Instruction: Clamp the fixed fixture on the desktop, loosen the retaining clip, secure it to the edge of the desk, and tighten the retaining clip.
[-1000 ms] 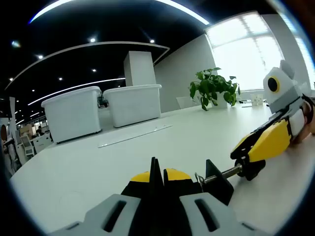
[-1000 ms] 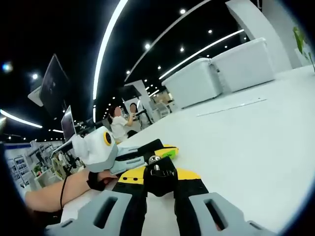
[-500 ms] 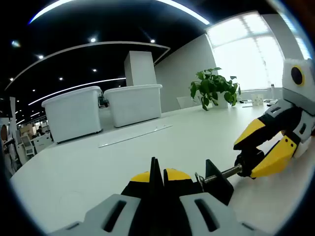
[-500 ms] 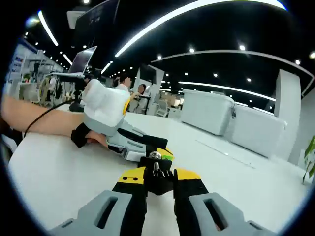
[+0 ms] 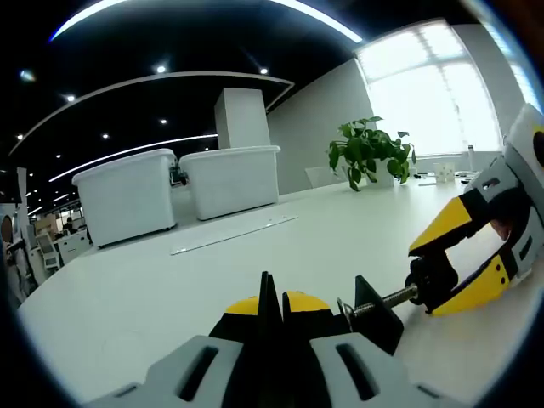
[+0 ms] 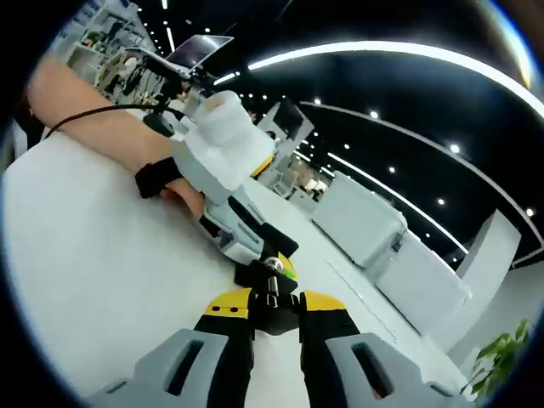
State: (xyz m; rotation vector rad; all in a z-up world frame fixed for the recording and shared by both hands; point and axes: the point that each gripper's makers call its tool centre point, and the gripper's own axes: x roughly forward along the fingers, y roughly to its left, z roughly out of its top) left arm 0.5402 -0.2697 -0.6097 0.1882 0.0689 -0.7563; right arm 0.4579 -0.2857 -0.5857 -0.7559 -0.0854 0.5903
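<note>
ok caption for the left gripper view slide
Left gripper clamps the fixture on the desk while the right gripper grips its screw knob.

White desk (image 5: 280, 246), white bins (image 5: 229, 180), green plant (image 5: 367, 151), apparently black-and-yellow fixture (image 5: 293, 314).

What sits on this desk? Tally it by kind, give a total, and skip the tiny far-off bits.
White bins: 2
Potted plant: 1
Clamp fixture: 1
Flat strip: 1
Total: 5
</note>
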